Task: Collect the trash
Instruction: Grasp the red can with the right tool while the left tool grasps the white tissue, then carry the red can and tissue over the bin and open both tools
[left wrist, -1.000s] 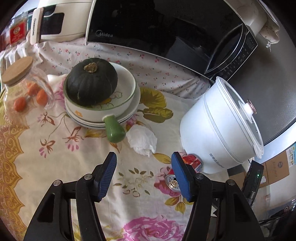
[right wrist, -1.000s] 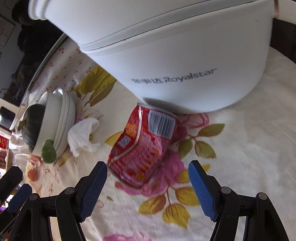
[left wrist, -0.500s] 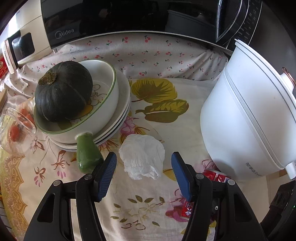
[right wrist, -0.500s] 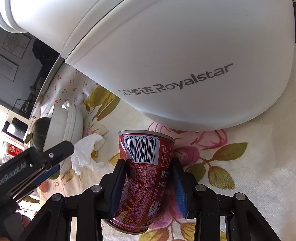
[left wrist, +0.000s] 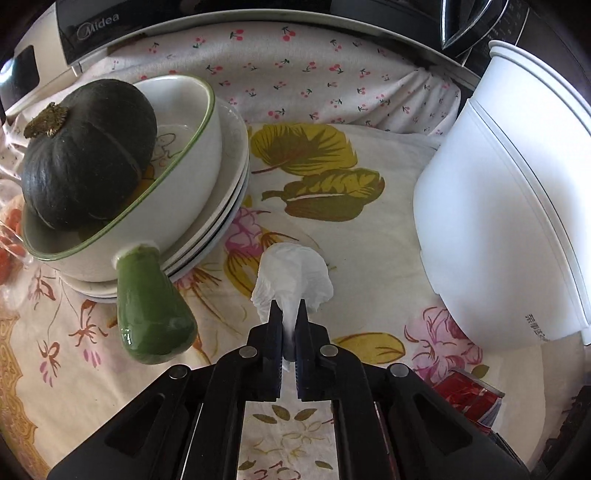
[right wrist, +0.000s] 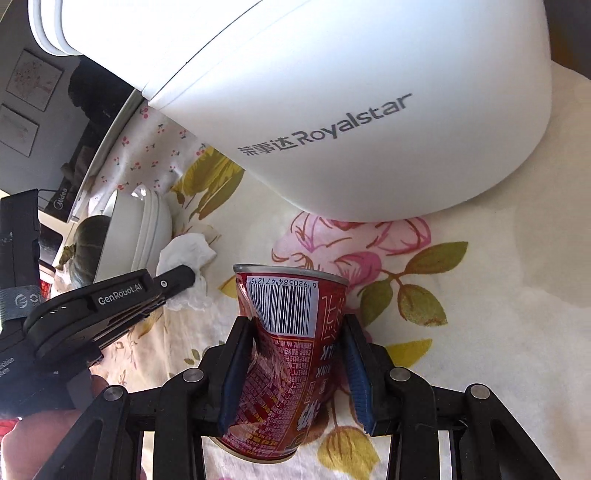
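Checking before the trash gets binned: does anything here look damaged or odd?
Yes. The red can, shut in the right gripper, is dented and creased along its side. The crumpled tissue is pinched in the left gripper. Nothing looks spilled.

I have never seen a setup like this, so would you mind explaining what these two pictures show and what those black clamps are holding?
No robot here: a person holds a two-finger gripper in each hand, and a fisheye camera on each looks forward along its fingers.

The left camera's picture shows the left gripper shut on a crumpled white tissue. The right camera's picture shows the right gripper shut on a dented red can; the left gripper appears there too, at the left edge.

Everything sits on a flowered tablecloth. Nearby are a white Royalstar cooker, a stack of white bowls with a green handle and a dark green squash in the top one, and a Midea microwave behind.
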